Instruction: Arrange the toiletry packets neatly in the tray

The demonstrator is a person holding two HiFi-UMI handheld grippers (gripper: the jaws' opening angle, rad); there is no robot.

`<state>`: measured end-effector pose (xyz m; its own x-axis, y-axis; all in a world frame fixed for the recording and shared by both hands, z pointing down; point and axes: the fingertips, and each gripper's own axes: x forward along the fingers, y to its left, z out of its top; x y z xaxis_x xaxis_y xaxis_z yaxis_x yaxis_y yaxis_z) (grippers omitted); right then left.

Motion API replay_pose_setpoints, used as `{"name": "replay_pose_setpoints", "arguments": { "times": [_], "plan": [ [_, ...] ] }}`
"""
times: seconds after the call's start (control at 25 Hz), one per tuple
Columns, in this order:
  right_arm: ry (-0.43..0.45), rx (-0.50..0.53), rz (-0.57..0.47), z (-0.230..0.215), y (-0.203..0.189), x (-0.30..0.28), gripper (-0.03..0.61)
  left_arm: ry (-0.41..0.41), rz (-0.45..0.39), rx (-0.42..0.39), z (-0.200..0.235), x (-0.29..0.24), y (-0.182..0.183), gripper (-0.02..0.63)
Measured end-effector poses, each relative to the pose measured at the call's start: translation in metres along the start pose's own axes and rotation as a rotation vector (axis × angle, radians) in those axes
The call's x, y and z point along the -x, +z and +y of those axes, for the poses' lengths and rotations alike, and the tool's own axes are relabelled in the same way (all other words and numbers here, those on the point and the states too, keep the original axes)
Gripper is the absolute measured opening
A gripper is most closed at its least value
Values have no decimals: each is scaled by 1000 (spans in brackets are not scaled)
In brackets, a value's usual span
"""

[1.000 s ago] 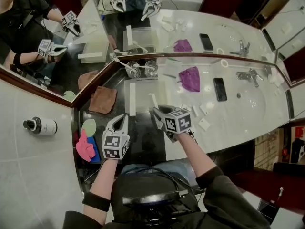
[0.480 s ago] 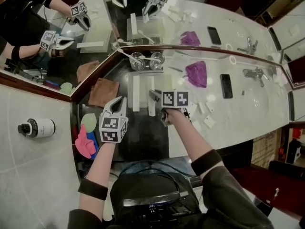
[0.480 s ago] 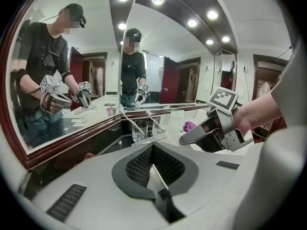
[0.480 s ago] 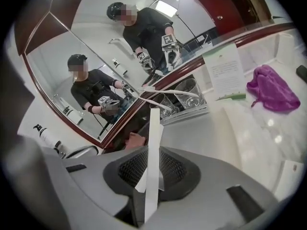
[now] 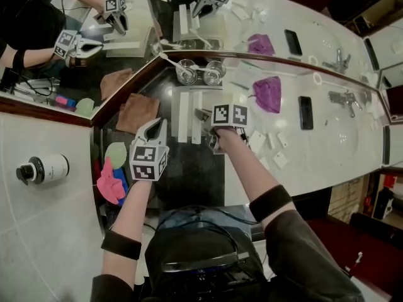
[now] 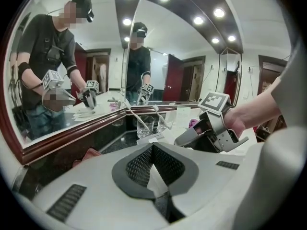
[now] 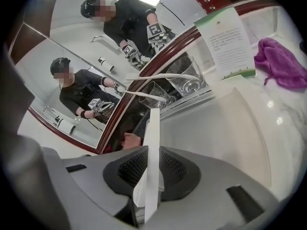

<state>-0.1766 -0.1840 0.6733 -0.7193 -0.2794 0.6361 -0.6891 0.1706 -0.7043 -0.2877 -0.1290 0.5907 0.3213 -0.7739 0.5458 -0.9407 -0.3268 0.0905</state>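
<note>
A translucent white tray [image 5: 213, 104] lies on the counter in front of the mirror, with one long white packet [image 5: 182, 116] flat along its left side. My right gripper [image 5: 203, 117] is shut on a second long white packet [image 5: 196, 123] and holds it over the tray, right beside the first. In the right gripper view this packet [image 7: 154, 133] stands edge-on between the pads [image 7: 128, 169] above the tray's floor [image 7: 225, 128]. My left gripper [image 5: 157, 128] hovers over the dark counter left of the tray, shut and holding nothing. Several small packets [image 5: 267, 146] lie loose to the right.
Two glasses [image 5: 200, 72] stand behind the tray at the mirror. A purple cloth [image 5: 267, 93], a phone [image 5: 306, 112] and a tap [image 5: 343, 97] lie to the right. A brown cloth [image 5: 137, 112] and pink and green items [image 5: 113, 178] sit to the left, a bottle [image 5: 44, 167] farther left.
My right gripper has carried the long packet forward from the counter's near side to over the tray, next to the packet lying there. The left gripper has hardly moved.
</note>
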Motion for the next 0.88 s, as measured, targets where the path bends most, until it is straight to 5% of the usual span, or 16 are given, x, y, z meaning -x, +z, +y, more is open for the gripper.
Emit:
{"name": "replay_pose_setpoints", "arguments": {
  "times": [0.36,0.56,0.88],
  "plan": [
    [-1,-1,18,-5,2,-17,114,3,8,16,3,-1,-6,0],
    [-59,68,26,-8,4,-18,203,-6,19,30,1,1,-6,0],
    [-48,68,-11,-9,8,-10,206,-6,28,26,-1,-1,-13,0]
  ]
}}
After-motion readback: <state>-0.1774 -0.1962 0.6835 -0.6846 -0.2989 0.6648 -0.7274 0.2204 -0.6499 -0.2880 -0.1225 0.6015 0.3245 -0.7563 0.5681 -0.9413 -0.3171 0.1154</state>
